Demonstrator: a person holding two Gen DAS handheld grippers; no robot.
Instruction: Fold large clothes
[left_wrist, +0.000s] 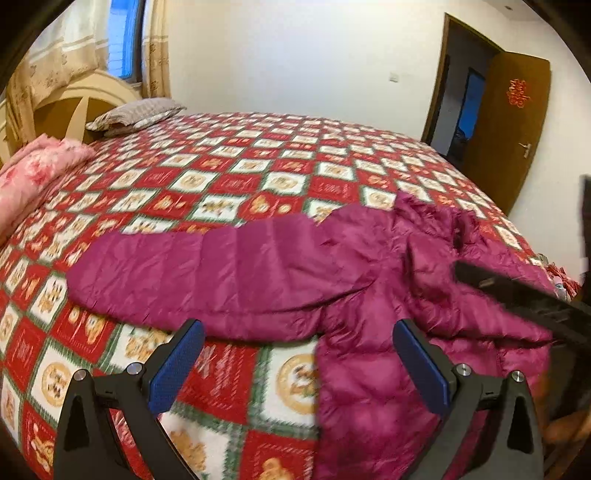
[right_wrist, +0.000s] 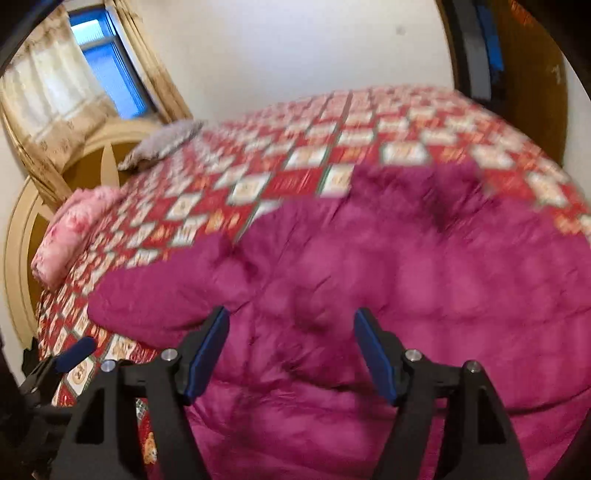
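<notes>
Jacket (left_wrist: 332, 266), magenta and puffy, lies on the bed (left_wrist: 229, 177) across the lower right of the left wrist view, one sleeve (left_wrist: 184, 266) stretched leftward. The left gripper (left_wrist: 299, 362) is spread wide with nothing between its pads. Only this view shows the open door (left_wrist: 509, 122) at upper right.

The right wrist view is blurred. The jacket (right_wrist: 369, 280) fills its lower half, and the right gripper (right_wrist: 291, 354) hangs over it, jaws apart, gripping nothing. The left gripper (right_wrist: 70, 358) shows at lower left.

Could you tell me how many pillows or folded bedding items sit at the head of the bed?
2. A grey pillow lies by the headboard, further from the cameras; a pink floral bundle sits along the same end, nearer. The magenta jacket might hide others.
</notes>
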